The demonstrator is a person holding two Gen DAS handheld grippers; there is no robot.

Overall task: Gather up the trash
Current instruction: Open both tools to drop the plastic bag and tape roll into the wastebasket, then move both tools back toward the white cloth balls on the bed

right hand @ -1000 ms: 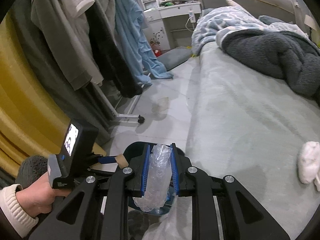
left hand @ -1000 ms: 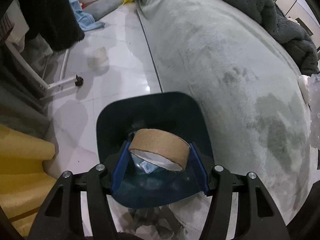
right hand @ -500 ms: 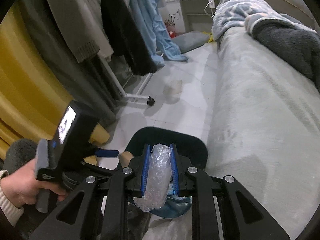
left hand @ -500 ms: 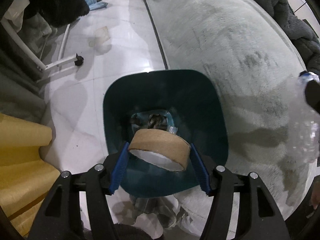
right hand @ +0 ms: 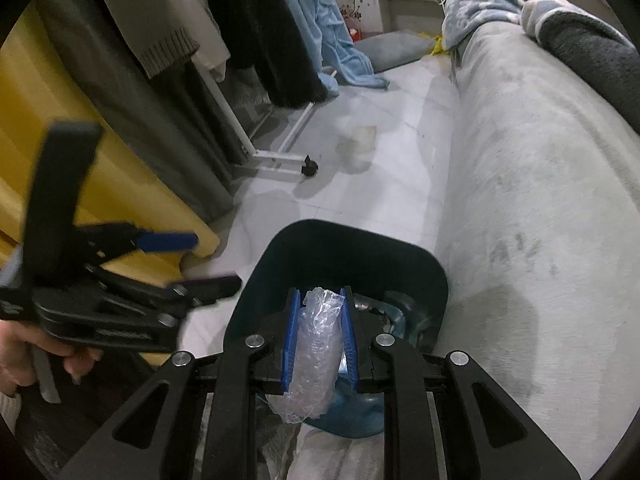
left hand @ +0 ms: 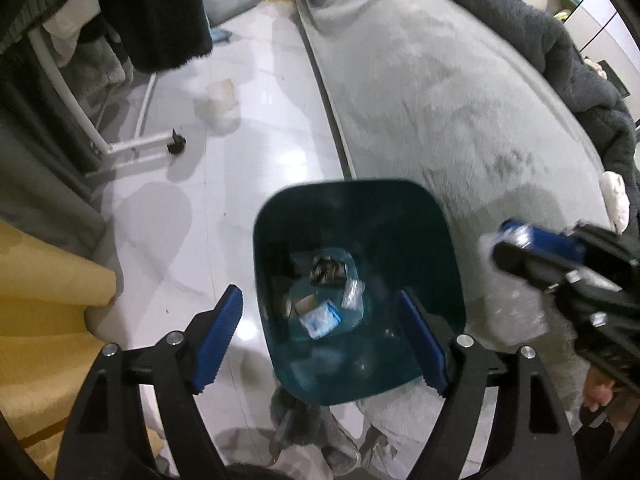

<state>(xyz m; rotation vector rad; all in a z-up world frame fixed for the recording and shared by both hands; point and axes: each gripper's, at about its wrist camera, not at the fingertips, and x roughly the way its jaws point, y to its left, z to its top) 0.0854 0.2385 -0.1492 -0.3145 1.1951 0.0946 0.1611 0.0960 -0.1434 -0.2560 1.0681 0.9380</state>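
Pinching a crumpled clear plastic wrap [right hand: 314, 348], the right gripper [right hand: 320, 340] sits over the near rim of the teal bin [right hand: 420, 268]. Left gripper [left hand: 320, 340] is spread wide with nothing between its pads, above the same bin [left hand: 448, 280] (scraps and a small blue-white packet [left hand: 320, 320] lie at the bottom). Bin stands on white floor tiles [left hand: 240, 152] beside the grey bed [left hand: 460, 112]; a white clothes rack [right hand: 276, 152] is farther back.
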